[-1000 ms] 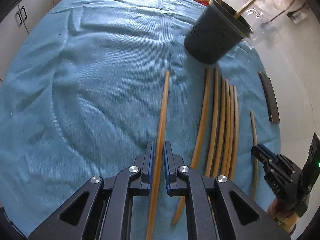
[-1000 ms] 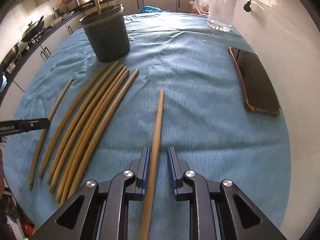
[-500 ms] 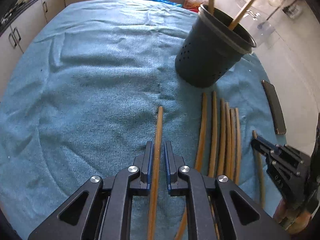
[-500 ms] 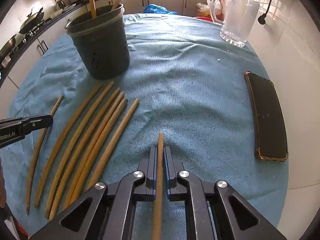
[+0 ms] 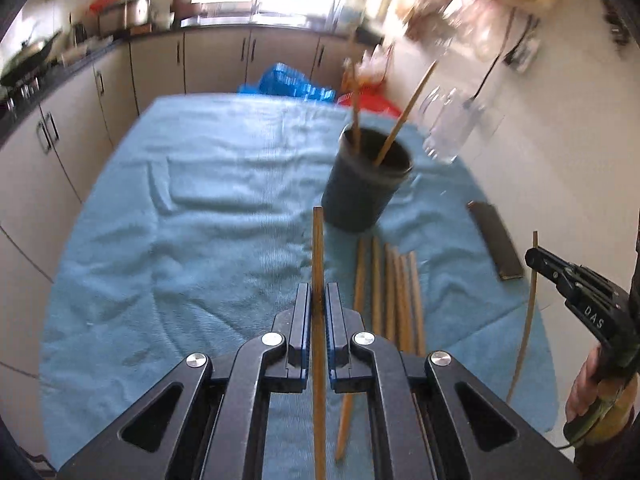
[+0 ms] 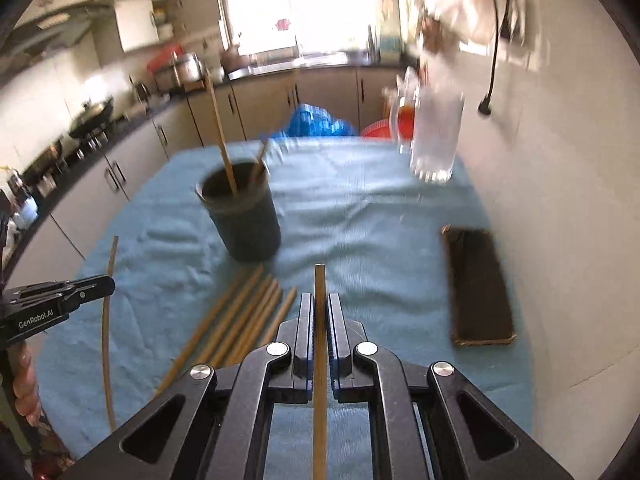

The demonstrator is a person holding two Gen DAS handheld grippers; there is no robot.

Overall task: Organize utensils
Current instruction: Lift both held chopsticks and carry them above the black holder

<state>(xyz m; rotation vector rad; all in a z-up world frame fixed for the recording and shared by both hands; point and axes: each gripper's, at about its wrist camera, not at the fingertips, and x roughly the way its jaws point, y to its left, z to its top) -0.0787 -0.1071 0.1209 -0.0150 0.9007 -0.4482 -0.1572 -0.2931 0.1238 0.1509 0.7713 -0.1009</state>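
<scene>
Saw, nearest in the left wrist view, the left gripper (image 5: 318,300) pinched narrow on the first chopstick (image 5: 318,248), its shaft running back between the fingers and its free tip pointing toward the holder. Found the same in the right wrist view: the right gripper (image 6: 319,308) closed narrow on the second chopstick (image 6: 319,280), tip forward. Could not tell whether either held stick touched the cloth at its near end. Noted, just beyond and beside both grippers, a row of loose chopsticks (image 5: 394,292) lying side by side on the blue towel (image 5: 200,220), their far ends close to the holder's base. Made out a dark phone (image 6: 478,288) flat on the towel near its right edge, well apart from the row. Found the black utensil holder (image 5: 362,196) upright past the row, with two standing chopsticks (image 5: 404,116) leaning inside and rising above its rim. Saw farther back a clear glass mug (image 6: 434,136) near the towel's far right corner, blurred. Noted a blue plastic bag (image 6: 316,120) beyond the far edge, then beige cabinets (image 5: 160,64) under a dark counter and a bright window (image 6: 288,0).
</scene>
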